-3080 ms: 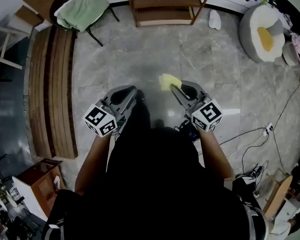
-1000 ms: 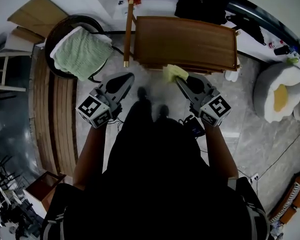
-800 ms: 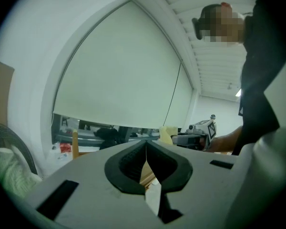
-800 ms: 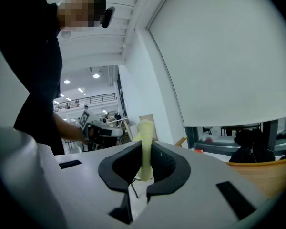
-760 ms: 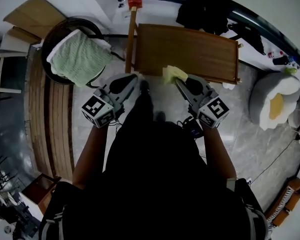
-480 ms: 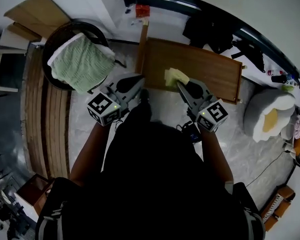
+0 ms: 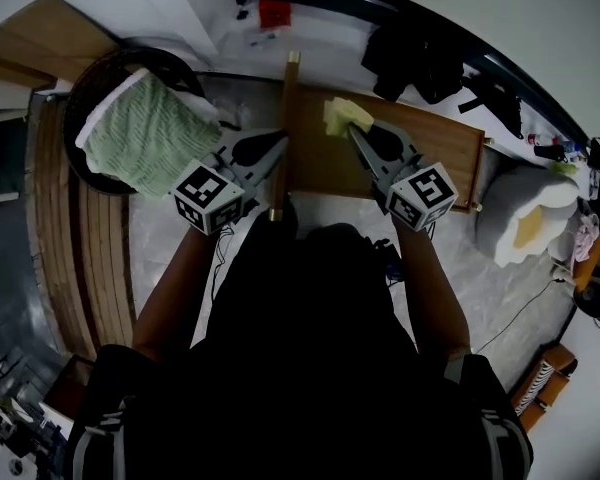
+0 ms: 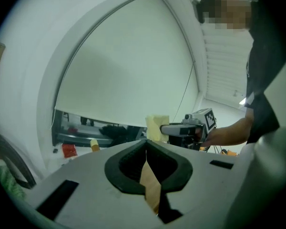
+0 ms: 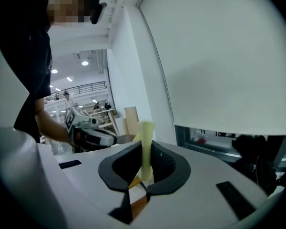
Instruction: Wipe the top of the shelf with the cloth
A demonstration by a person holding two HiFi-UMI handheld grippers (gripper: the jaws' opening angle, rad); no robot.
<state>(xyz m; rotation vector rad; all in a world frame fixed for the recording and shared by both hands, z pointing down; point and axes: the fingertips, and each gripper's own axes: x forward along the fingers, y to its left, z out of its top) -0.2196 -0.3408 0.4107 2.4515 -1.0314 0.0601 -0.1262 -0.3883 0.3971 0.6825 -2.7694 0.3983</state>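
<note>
One wooden shelf, one yellow cloth, two grippers. The right gripper is clamped on the cloth, which sticks up past its jaws over the far left part of the shelf top. The left gripper, beside the shelf's left post, has its jaws pressed together on nothing. Whether the cloth touches the shelf top cannot be told; grippers and the person's body hide the shelf's near edge

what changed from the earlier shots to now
The right gripper carried the yellow cloth forward from over the floor to over the shelf top; the left gripper came up to its left edge. The right stays shut on the cloth, the left shut and empty.
</note>
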